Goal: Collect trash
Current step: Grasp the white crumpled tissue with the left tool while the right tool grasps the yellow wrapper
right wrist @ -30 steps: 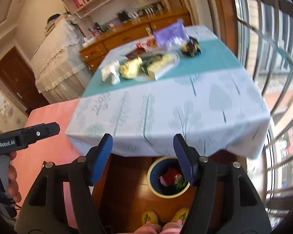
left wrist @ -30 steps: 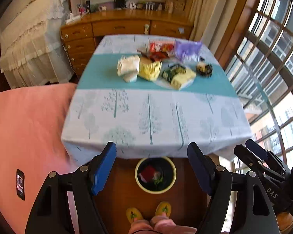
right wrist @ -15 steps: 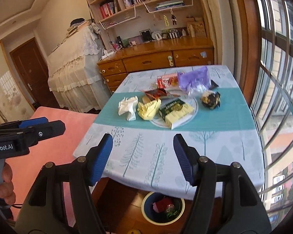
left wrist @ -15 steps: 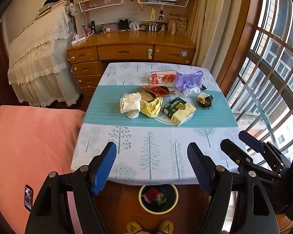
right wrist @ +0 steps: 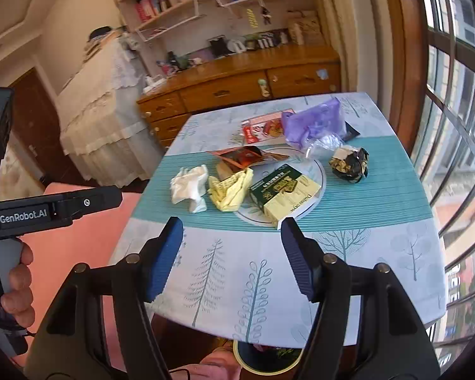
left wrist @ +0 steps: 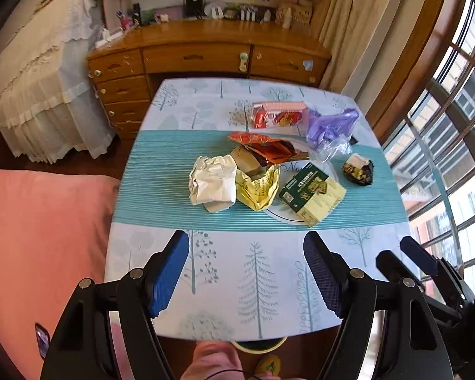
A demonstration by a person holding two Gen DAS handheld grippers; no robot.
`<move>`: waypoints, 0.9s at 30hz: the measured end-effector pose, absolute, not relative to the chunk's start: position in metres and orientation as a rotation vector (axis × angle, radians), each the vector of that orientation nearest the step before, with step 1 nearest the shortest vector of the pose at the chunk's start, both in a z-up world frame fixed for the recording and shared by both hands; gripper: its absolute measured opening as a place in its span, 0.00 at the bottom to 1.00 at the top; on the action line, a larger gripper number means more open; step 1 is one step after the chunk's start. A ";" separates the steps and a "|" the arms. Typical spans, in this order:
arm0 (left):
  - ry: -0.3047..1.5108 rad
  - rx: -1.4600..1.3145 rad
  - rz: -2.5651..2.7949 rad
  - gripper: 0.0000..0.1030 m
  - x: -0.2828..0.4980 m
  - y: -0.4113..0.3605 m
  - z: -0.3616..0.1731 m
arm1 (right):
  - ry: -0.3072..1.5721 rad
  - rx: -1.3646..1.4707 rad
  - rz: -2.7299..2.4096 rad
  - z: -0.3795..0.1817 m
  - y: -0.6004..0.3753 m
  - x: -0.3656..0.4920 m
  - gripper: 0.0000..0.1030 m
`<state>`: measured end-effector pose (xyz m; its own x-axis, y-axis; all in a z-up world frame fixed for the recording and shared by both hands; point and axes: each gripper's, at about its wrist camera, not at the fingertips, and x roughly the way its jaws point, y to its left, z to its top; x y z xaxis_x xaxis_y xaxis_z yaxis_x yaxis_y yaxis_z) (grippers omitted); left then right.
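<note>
Trash lies in a heap mid-table: crumpled white paper, a yellow wrapper, a green and yellow box on a white plate, a red foil wrapper, a purple bag and a dark crumpled wrapper. My left gripper hovers open over the table's near part, nothing between its fingers. My right gripper is open too, just short of the box. The bin shows under the table's near edge.
A tree-print tablecloth covers the table. A pink surface lies to the left. A wooden dresser stands behind the table, a cloth-draped piece at far left, windows at right. A pink packet lies at the table's back.
Both grippers moved forward from over the floor bin to above the table's near part. The trash heap looms larger and the bin has slid nearly out of view. Jaws stayed open.
</note>
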<state>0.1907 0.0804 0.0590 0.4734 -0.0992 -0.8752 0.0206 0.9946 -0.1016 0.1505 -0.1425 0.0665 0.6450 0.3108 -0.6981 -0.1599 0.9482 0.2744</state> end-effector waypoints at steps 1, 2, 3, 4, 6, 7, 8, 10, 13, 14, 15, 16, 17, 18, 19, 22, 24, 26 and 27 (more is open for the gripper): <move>1.101 -0.075 -0.085 0.74 0.204 0.085 0.050 | 0.844 0.218 0.245 0.060 -0.141 0.160 0.60; 1.127 -0.067 -0.095 0.74 0.219 0.089 0.039 | 0.855 0.240 0.227 0.053 -0.140 0.169 0.60; 1.156 -0.058 -0.102 0.74 0.235 0.093 0.028 | 0.865 0.255 0.211 0.048 -0.138 0.176 0.60; 1.179 -0.050 -0.109 0.74 0.248 0.096 0.017 | 0.874 0.264 0.195 0.042 -0.135 0.184 0.60; 1.237 -0.032 -0.113 0.74 0.279 0.102 -0.009 | 0.890 0.284 0.156 0.029 -0.128 0.200 0.60; 1.254 -0.023 -0.113 0.74 0.289 0.104 -0.018 | 0.898 0.299 0.140 0.022 -0.125 0.207 0.60; 1.275 -0.010 -0.112 0.74 0.301 0.105 -0.029 | 0.905 0.312 0.127 0.017 -0.122 0.212 0.60; 1.307 0.014 -0.116 0.74 0.317 0.104 -0.049 | 0.923 0.334 0.102 0.003 -0.114 0.224 0.60; 1.334 0.058 -0.111 0.74 0.342 0.104 -0.071 | 0.953 0.345 0.083 -0.018 -0.102 0.237 0.60; 1.337 0.079 -0.111 0.74 0.347 0.102 -0.075 | 0.961 0.346 0.077 -0.024 -0.098 0.240 0.60; 1.339 0.107 -0.110 0.74 0.352 0.100 -0.080 | 0.971 0.348 0.071 -0.031 -0.094 0.245 0.60; 1.340 0.134 -0.109 0.74 0.357 0.097 -0.085 | 0.977 0.349 0.067 -0.035 -0.091 0.248 0.60; 1.341 0.144 -0.117 0.74 0.360 0.095 -0.088 | 0.986 0.354 0.061 -0.042 -0.088 0.253 0.60; 1.339 0.143 -0.138 0.74 0.365 0.093 -0.091 | 0.992 0.360 0.058 -0.046 -0.087 0.256 0.60; 1.338 0.147 -0.148 0.74 0.368 0.091 -0.093 | 0.998 0.369 0.054 -0.050 -0.086 0.259 0.60; 1.338 0.190 -0.159 0.74 0.380 0.085 -0.098 | 1.017 0.395 0.052 -0.063 -0.082 0.272 0.59; 1.344 0.192 -0.167 0.74 0.381 0.085 -0.099 | 1.030 0.406 0.057 -0.070 -0.077 0.281 0.59; 1.362 0.140 -0.189 0.74 0.388 0.092 -0.101 | 1.040 0.412 0.067 -0.076 -0.073 0.290 0.59; 1.366 0.117 -0.197 0.74 0.388 0.095 -0.101 | 1.046 0.415 0.072 -0.079 -0.070 0.295 0.59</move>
